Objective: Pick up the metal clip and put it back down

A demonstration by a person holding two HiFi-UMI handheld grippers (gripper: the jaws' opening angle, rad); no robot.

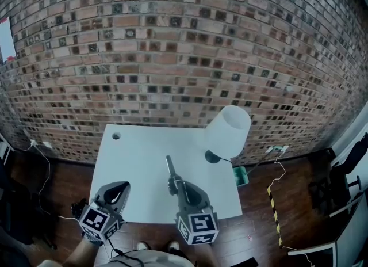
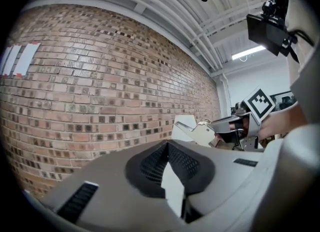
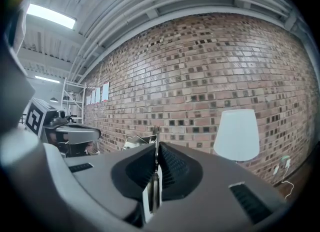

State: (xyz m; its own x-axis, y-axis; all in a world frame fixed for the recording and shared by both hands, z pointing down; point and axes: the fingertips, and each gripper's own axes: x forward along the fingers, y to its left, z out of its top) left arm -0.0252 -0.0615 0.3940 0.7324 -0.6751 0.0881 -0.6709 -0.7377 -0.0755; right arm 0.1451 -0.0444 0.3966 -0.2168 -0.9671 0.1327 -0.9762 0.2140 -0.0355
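Rough red-brown brick wall (image 1: 172,41) stands behind a smooth white rectangular worktop (image 1: 138,162), which carries a lamp (image 1: 229,130) with a matte white, cone-like shade. The clip (image 1: 169,169) is a thin, flat strip of grey metal, seen edge-on in the right gripper view. The right gripper (image 1: 175,186) is closed on the clip's near end between its ribbed dark pads, and the strip juts forward above the worktop. The left gripper (image 1: 122,186) is closed and empty, well apart from the clip
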